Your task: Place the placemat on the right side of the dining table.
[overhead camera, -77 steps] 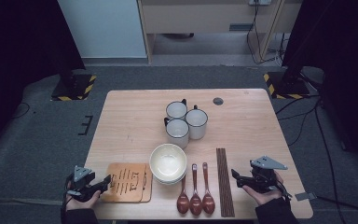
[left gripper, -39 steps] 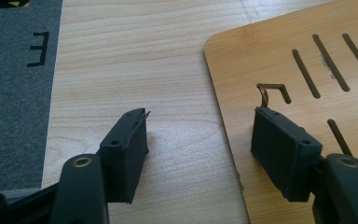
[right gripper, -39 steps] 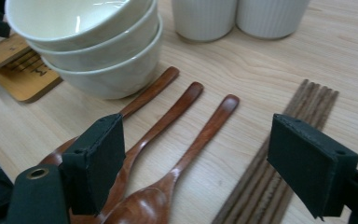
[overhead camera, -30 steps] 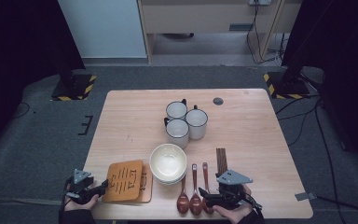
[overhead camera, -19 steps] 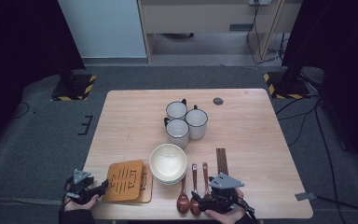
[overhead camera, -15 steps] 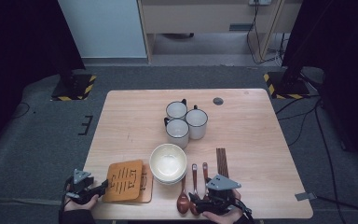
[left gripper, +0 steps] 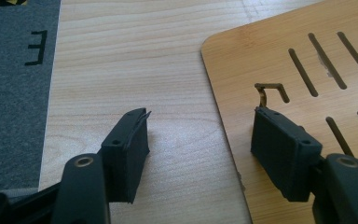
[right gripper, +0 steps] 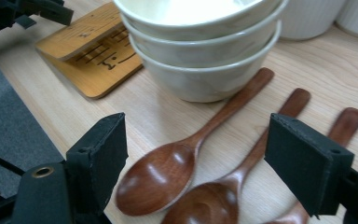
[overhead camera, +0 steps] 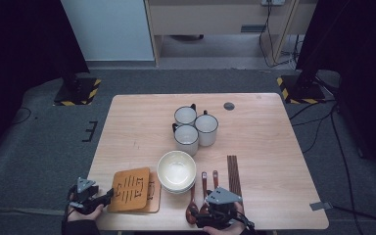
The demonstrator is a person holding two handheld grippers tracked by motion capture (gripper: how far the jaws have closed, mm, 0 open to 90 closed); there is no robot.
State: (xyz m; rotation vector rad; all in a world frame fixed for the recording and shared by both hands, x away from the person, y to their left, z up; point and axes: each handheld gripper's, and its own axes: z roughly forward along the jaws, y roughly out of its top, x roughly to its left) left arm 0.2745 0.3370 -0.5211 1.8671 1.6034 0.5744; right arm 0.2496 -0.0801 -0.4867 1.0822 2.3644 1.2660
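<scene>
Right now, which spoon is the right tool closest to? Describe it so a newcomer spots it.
Start at the stacked bowls near the table's front edge. Three wooden spoons lie beside them; take the spoon nearest the bowls, its handle tip tucked against the bottom bowl. The others lie further away.

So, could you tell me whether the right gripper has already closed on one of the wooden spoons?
No, the right gripper stands open above the wooden spoons, its pads well apart and touching none of them.

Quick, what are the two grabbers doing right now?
Left gripper: open, straddling the slotted wooden board's edge.
Right gripper: open, above the brown wooden spoons.
</scene>
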